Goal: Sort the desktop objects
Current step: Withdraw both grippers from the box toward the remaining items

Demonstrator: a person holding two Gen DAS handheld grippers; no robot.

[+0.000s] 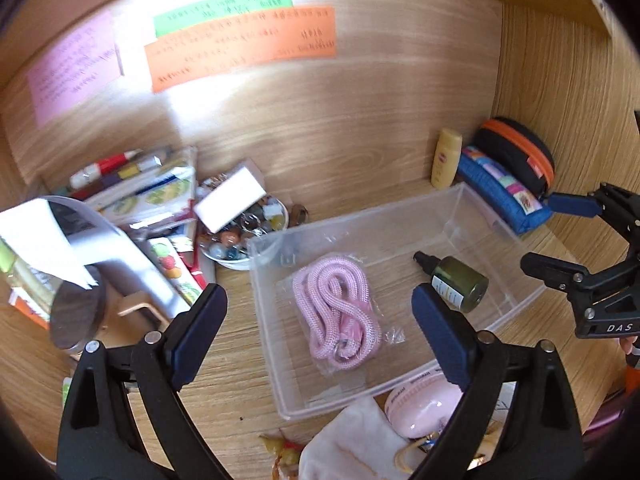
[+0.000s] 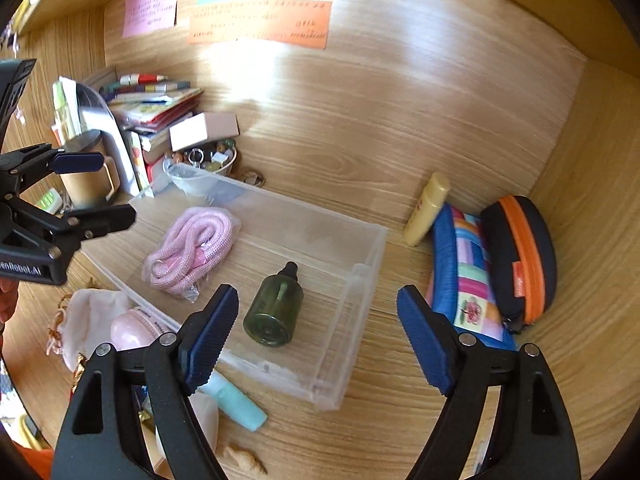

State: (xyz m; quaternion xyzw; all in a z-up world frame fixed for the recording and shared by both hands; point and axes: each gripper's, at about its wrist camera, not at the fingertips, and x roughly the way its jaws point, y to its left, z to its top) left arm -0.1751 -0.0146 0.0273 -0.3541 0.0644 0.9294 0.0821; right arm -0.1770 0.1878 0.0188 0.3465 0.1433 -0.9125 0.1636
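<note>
Left wrist view: the left gripper (image 1: 318, 326) is hovering wide apart, holding nothing, over the clear bin (image 1: 472, 200), where 1 pink cord (image 1: 334, 312) and 1 green bottle (image 1: 460, 284) are lying.

Right wrist view: the right gripper (image 2: 318, 338) is gaping wide and empty at the bin's near right corner.

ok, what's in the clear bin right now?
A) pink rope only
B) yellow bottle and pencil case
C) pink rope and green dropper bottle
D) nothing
C: the bagged pink rope and the green dropper bottle, lying on its side, both sit inside the clear bin; both grippers are open and hold nothing.
</note>
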